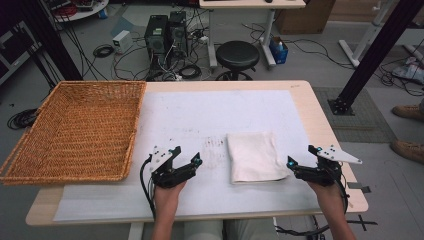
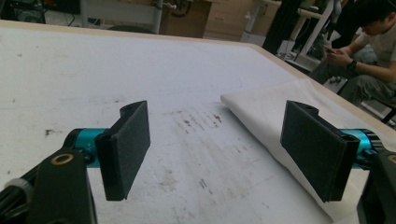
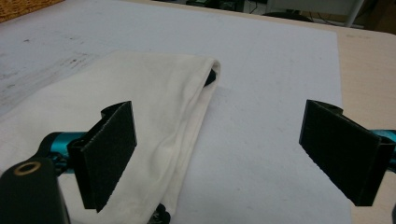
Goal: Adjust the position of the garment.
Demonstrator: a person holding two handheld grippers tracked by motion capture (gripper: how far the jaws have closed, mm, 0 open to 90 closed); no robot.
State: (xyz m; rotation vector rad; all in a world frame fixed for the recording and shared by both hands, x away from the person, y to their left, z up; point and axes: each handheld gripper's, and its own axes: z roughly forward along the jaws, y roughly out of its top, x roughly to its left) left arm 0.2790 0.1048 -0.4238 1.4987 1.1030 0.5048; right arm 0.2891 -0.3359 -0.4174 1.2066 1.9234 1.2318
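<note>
A folded white cloth (image 1: 252, 156) lies flat on the white sheet (image 1: 215, 110) that covers the table, a little right of centre. My left gripper (image 1: 186, 156) rests open to the left of the cloth, with nothing between its jaws. In the left gripper view the gripper (image 2: 219, 140) stands wide over stained sheet, and the cloth (image 2: 275, 105) reaches past its right pad. My right gripper (image 1: 301, 155) is open at the cloth's right edge. In the right gripper view the gripper (image 3: 219, 140) straddles the cloth's folded edge (image 3: 154, 102), pads apart from it.
A large wicker basket (image 1: 75, 130) sits on the table's left end, overhanging it. Behind the table are a black stool (image 1: 237, 55), computer towers and cables on the floor. A seated person (image 2: 369, 46) is off the table's right side.
</note>
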